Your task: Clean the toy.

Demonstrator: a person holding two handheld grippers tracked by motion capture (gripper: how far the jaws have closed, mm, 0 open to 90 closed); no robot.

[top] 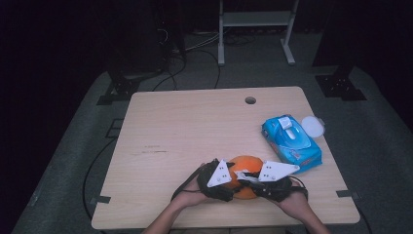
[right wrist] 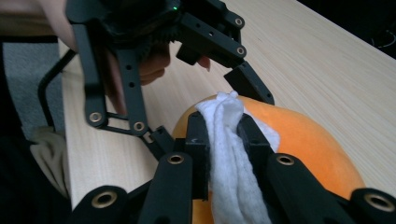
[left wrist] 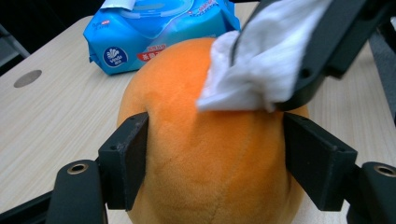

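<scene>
An orange plush ball point(top: 246, 165) rests near the table's front edge, between both hands. My left gripper point(left wrist: 215, 154) is shut on the orange plush ball point(left wrist: 205, 158), one black jaw pressed into each side. My right gripper point(right wrist: 222, 135) is shut on a folded white wipe point(right wrist: 229, 158) and holds it against the top of the ball point(right wrist: 308, 144). In the left gripper view the wipe point(left wrist: 261, 60) lies on the ball's upper right, under the other gripper's jaws. From above, the left gripper point(top: 229, 183) and right gripper point(top: 251, 176) meet over the ball.
A blue pack of wet wipes point(top: 291, 141) lies at the right of the table point(top: 195, 122), with a round white lid point(top: 312, 126) beside it. A cable hole point(top: 250, 100) sits near the far edge. Dark floor and stands surround the table.
</scene>
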